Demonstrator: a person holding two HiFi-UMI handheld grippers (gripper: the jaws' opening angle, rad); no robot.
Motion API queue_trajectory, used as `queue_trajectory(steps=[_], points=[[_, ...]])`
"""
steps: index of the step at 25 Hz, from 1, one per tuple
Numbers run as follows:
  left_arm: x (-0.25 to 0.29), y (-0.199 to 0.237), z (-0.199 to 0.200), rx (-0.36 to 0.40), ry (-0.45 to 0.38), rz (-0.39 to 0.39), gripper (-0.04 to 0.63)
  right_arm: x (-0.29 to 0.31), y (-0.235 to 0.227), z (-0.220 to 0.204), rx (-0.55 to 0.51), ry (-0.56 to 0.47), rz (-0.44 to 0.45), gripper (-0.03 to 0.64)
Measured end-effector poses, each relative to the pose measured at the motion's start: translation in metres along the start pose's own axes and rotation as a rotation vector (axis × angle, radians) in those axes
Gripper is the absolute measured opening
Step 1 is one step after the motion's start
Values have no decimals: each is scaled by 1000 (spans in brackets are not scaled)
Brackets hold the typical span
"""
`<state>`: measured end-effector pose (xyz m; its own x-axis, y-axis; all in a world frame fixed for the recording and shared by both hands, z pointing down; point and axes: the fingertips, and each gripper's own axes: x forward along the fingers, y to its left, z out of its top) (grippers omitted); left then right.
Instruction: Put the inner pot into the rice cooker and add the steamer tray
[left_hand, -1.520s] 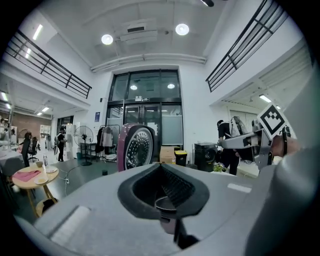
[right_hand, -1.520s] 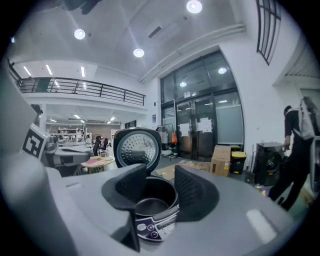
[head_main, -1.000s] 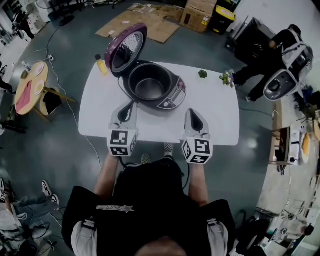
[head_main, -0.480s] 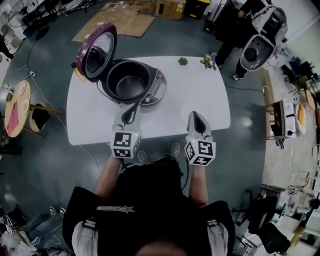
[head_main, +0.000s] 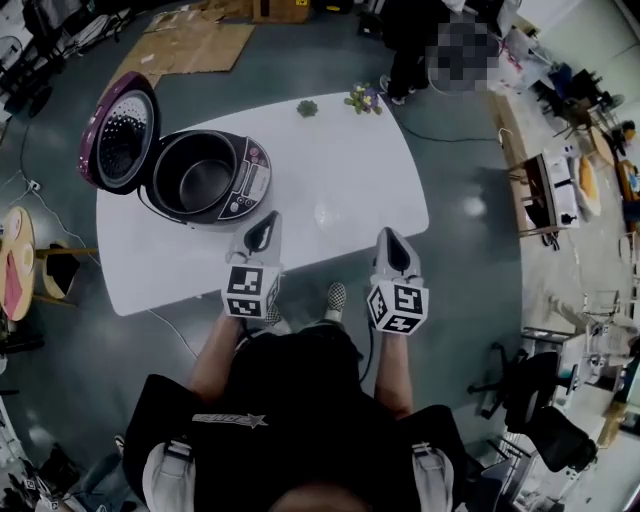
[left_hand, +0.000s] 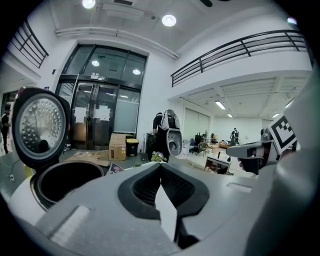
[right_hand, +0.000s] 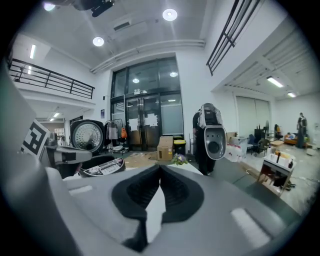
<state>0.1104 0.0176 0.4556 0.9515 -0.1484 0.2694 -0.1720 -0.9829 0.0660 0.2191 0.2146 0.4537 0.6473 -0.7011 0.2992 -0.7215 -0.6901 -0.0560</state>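
A: Where are we?
B: Empty-handed: left tongs (head_main: 267, 216) and right tongs (head_main: 388, 233) closed tight. Open rice cooker (head_main: 251, 181) on desk (head_main: 345, 190), left side; inner pot (head_main: 204, 183) looks seated, we reckon. No steamer tray visible.

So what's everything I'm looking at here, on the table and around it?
table: one, white, middle of the head view
rice cooker: one, dark, purple lid open, table's left part
plant: one, green, table's far edge
flowers: one small bunch, far edge, right of the plant
cardboard: flat sheets, brown, floor beyond the table
round table: one, wooden, far left
person: one, dark clothes, beyond the table
left gripper: grey, shut, empty, at the table's near edge
right gripper: grey, shut, empty, at the near edge too
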Motion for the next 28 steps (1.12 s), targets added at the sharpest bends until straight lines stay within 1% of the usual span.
queue_trajectory(steps=[5,10,17,20,22,23,25,26,28], points=[[27,-41,-21,-16,68,-22,11,-5,-45,-24,31,59,-12,6],[47,-68,-42,-23,130,-15,11,2,-76,-50,42,124,12,6],[75,-83,-85,-37,218,14,11,24,-100,-97,61,225,61,6],[92,-79,-103,-67,247,30,11,40,-109,-112,69,252,75,6],[99,-78,-119,-93,286,36,20,45,-113,-120,73,269,81,6],[103,-78,-128,-107,312,35,46,47,-114,-124,75,277,84,6],[110,-76,-146,-141,360,38,167,53,-117,-131,78,291,88,6],[114,-74,-154,-162,377,45,204,55,-118,-135,79,297,89,6],[122,-71,-169,-205,408,62,253,59,-122,-141,81,311,90,6]])
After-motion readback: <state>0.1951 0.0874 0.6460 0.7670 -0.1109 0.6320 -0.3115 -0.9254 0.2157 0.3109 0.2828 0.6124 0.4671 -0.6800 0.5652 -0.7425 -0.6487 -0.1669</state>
